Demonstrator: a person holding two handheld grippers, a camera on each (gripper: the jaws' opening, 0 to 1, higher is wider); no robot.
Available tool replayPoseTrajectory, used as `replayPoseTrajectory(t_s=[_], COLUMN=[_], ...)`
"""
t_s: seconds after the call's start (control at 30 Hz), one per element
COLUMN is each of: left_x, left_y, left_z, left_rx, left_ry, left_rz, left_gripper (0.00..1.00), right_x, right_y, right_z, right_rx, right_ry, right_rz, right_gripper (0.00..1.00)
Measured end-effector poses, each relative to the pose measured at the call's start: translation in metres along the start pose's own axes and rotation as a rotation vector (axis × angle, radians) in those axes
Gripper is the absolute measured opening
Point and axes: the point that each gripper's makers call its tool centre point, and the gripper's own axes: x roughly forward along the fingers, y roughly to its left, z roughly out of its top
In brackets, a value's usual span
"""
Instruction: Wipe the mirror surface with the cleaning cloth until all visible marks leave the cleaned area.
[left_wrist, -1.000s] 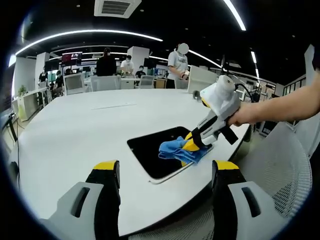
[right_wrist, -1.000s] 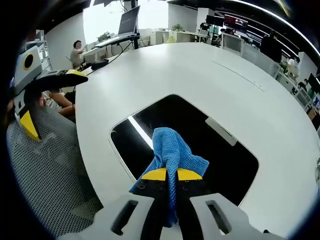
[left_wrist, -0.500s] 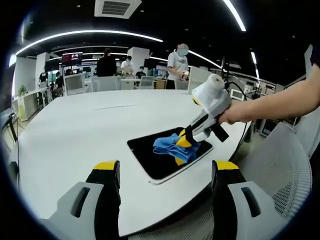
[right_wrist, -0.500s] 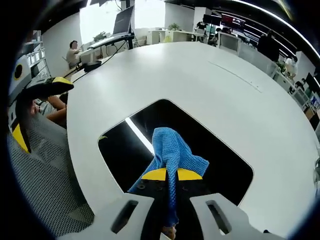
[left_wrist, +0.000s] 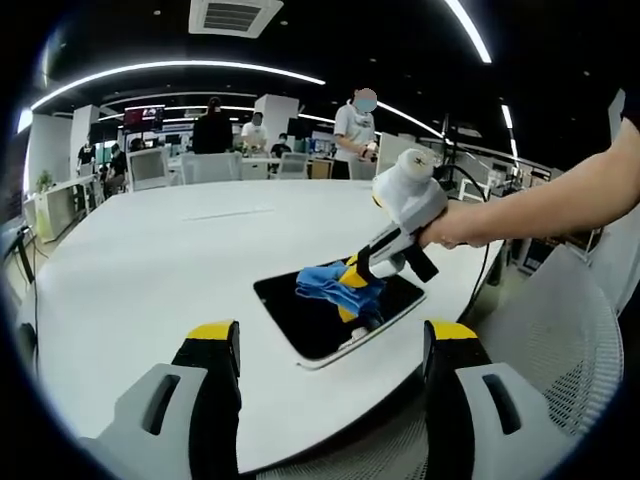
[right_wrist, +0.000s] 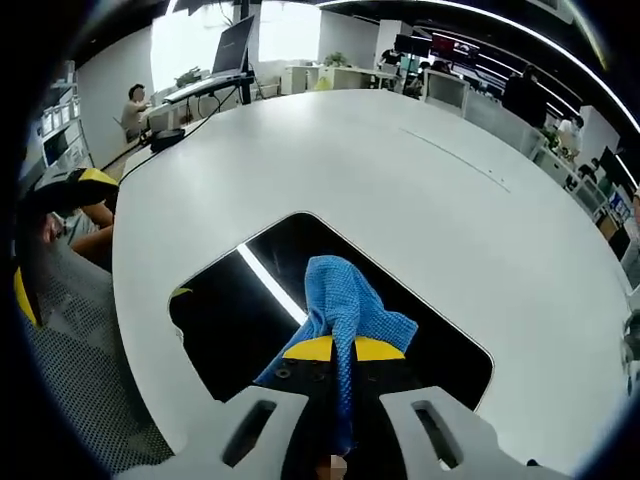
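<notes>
Since the earlier frames, the right hand-held gripper (left_wrist: 352, 283) has carried the blue cleaning cloth (left_wrist: 328, 281) farther across the mirror (left_wrist: 310, 322), from its near right part toward the middle and far edge.

Seen from the left gripper view, the mirror is a dark, rounded rectangle lying flat on a large white oval worktop (left_wrist: 150, 260), close to the worktop's near right edge. A person's hand (left_wrist: 447, 228) and bare forearm reach in from the right, holding the white body of the right hand-held gripper, which slants down to the glass. Its yellow-tipped jaws are clenched on the cloth, and the cloth is pressed against the mirror surface.

The left hand-held gripper (left_wrist: 330, 345) is held back from the worktop's near edge, with its two yellow-tipped jaws spread wide apart and nothing between them. A grey mesh chair back (left_wrist: 560, 330) stands to the right.

From the right gripper view, the cleaning cloth (right_wrist: 343, 305) bunches up just ahead of the closed yellow jaw tips of the right hand-held gripper (right_wrist: 335, 350) (the jaws meet with the cloth pinched between them). The mirror (right_wrist: 240, 320) reflects a bright ceiling light strip (right_wrist: 270, 285). Beyond the worktop (right_wrist: 400, 190), people and desks are visible in an open office.
</notes>
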Motion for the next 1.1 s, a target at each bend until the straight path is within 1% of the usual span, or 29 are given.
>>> replayPoseTrajectory(t_s=[0.23, 0.57, 0.7, 1.1], left_x=[0.0, 0.001, 0.0, 0.0], left_y=[0.0, 0.0, 0.0, 0.001], left_z=[0.0, 0.0, 0.0, 0.0], left_rx=[0.0, -0.001, -0.002, -0.001], left_ry=[0.003, 0.0, 0.0, 0.003], left_rz=[0.001, 0.001, 0.001, 0.002], left_gripper=[0.72, 0.72, 0.72, 0.72], right_x=[0.008, 0.017, 0.019, 0.026], right_y=[-0.011, -0.023, -0.024, -0.034], right_z=[0.01, 0.018, 0.02, 0.025], right_rx=[-0.003, 0.004, -0.032, -0.06], right_ry=[-0.01, 0.003, -0.01, -0.004], right_rz=[-0.037, -0.061, -0.074, -0.088], right_gripper=[0.0, 0.0, 0.0, 0.0])
